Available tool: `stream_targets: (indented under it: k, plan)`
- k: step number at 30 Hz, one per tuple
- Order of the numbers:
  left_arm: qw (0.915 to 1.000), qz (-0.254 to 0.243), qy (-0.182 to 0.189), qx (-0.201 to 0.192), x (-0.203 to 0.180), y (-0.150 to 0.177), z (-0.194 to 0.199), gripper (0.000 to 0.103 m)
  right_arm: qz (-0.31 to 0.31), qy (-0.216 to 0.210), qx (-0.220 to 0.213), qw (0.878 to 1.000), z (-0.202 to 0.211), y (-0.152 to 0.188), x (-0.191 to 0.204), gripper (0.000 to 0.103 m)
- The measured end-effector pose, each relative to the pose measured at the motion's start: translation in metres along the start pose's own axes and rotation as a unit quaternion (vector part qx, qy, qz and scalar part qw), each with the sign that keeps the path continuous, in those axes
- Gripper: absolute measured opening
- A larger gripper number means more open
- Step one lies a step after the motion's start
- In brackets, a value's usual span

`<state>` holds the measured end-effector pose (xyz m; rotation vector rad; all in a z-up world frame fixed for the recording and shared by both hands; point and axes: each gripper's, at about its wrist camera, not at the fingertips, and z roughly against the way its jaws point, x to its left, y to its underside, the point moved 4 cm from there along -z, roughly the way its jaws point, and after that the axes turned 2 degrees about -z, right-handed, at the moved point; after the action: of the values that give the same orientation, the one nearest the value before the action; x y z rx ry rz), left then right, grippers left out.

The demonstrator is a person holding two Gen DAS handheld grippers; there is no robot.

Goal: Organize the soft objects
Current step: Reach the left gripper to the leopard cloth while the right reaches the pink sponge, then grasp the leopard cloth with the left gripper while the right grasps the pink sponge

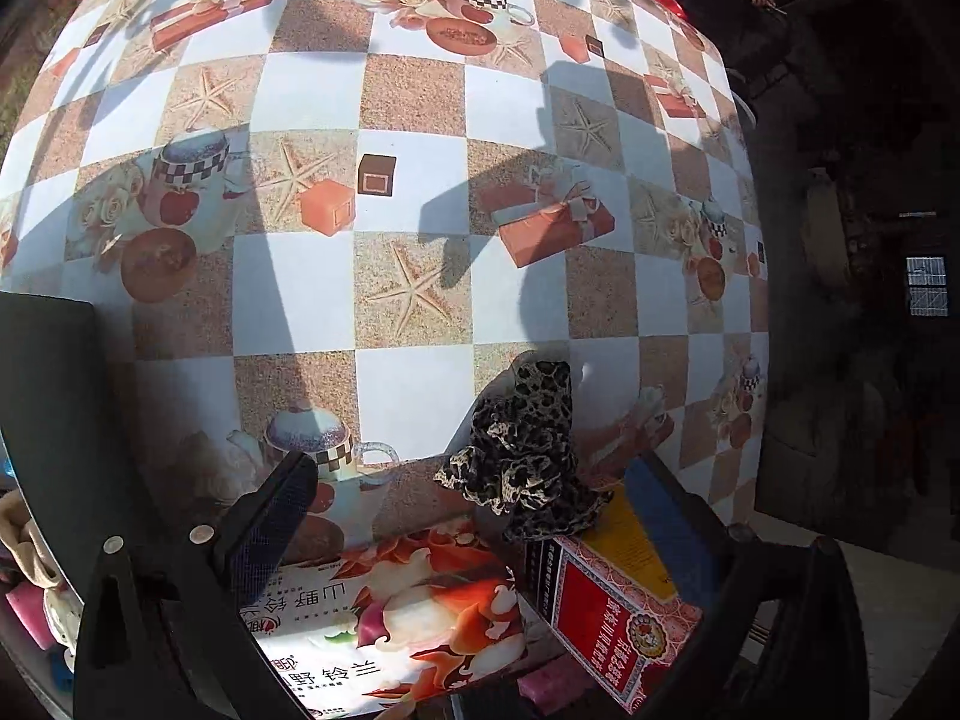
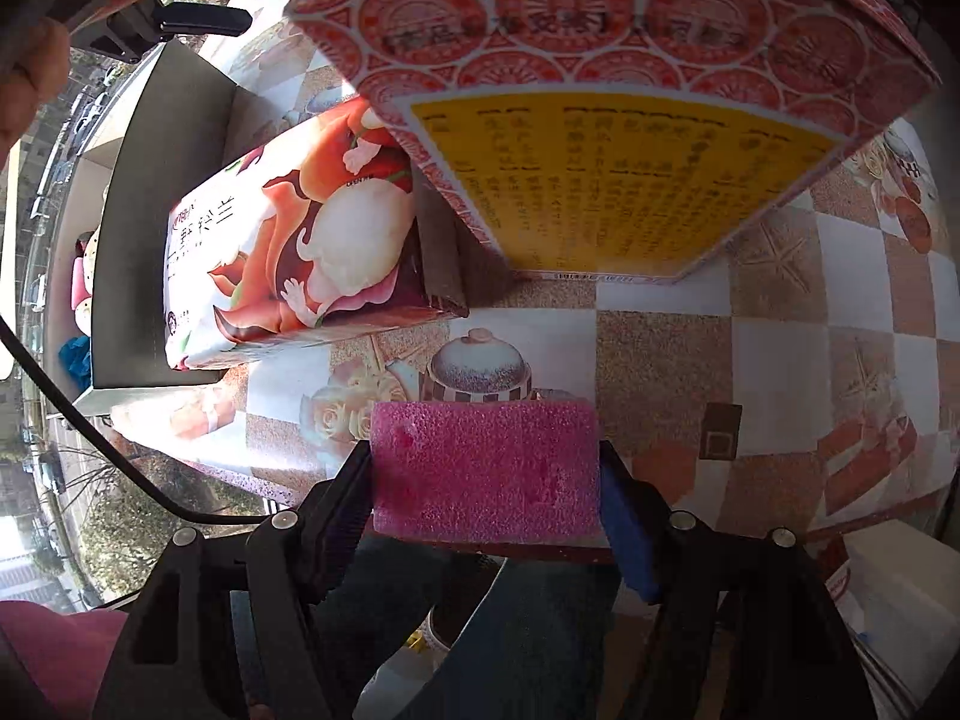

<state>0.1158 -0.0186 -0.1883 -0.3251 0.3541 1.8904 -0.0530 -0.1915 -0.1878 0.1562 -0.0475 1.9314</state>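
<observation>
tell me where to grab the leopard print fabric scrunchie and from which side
Take the leopard-print fabric scrunchie across its bunched middle, coming from above. It lies crumpled on the checkered tablecloth, its lower end draped on the red patterned cardboard box, so a side approach there looks blocked.

A pink sponge [image 2: 485, 471], a coarse-pored rectangular block, lies flat at about 6 o'clock in the right wrist view, wedged between two black fingers. A leopard-print scrunchie [image 1: 528, 450], ruffled and bunched, sits at about 5 o'clock in the left wrist view, its lower edge resting on a red patterned box [image 1: 606, 606].
</observation>
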Motion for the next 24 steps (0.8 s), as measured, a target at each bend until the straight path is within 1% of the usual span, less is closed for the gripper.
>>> stream_targets:
  k: [1,4,6,9,10,12,14,15,16,18,19,20,21,23,24]
  plan:
    - [0.9998,0.004,0.006,0.020,-0.004,-0.006,-0.011,0.103,-0.010,0.002,0.001,1.000,0.006,0.002,-0.010,0.071]
    - [0.9975,-0.005,-0.015,0.069,-0.014,-0.011,-0.041,0.103,-0.042,0.013,0.001,0.999,0.022,0.006,-0.042,0.071]
    - [0.9941,-0.011,-0.027,0.105,-0.019,-0.008,-0.059,0.103,-0.062,0.023,-0.005,0.998,0.034,0.007,-0.064,0.071]
    - [0.9892,-0.013,-0.048,0.138,-0.026,-0.004,-0.079,0.103,-0.095,0.032,-0.018,0.995,0.051,0.004,-0.088,0.071]
    - [0.9874,-0.017,-0.051,0.149,-0.029,-0.003,-0.085,0.103,-0.105,0.031,-0.021,0.994,0.057,-0.001,-0.108,0.071]
    - [0.9829,-0.025,-0.059,0.173,-0.034,0.000,-0.096,0.098,-0.120,0.029,-0.029,0.992,0.064,-0.005,-0.120,0.071]
    - [0.9781,-0.034,-0.076,0.191,-0.037,0.003,-0.104,0.088,-0.126,0.025,-0.038,0.991,0.071,-0.010,-0.128,0.071]
    - [0.9759,-0.039,-0.088,0.196,-0.037,0.004,-0.106,0.086,-0.126,0.025,-0.042,0.991,0.075,-0.016,-0.134,0.071]
    - [0.9746,-0.042,-0.097,0.197,-0.038,0.004,-0.106,0.083,-0.127,0.024,-0.047,0.991,0.074,-0.023,-0.130,0.071]
    - [0.9748,-0.053,-0.098,0.193,-0.044,0.004,-0.104,0.069,-0.127,0.021,-0.057,0.990,0.076,-0.030,-0.130,0.071]
    - [0.9754,-0.057,-0.100,0.188,-0.045,0.004,-0.102,0.047,-0.125,0.022,-0.062,0.990,0.080,-0.035,-0.128,0.071]
    - [0.9762,-0.061,-0.108,0.178,-0.045,0.003,-0.098,0.043,-0.124,0.022,-0.067,0.990,0.084,-0.039,-0.127,0.071]
    - [0.9779,-0.066,-0.116,0.161,-0.044,0.003,-0.093,0.042,-0.125,0.021,-0.071,0.989,0.089,-0.044,-0.128,0.071]
    - [0.9807,-0.085,-0.136,0.113,-0.043,0.001,-0.078,0.041,-0.122,0.021,-0.080,0.989,0.098,-0.053,-0.128,0.071]
    - [0.9803,-0.095,-0.150,0.087,-0.044,0.002,-0.068,0.041,-0.118,0.024,-0.084,0.989,0.102,-0.057,-0.126,0.071]
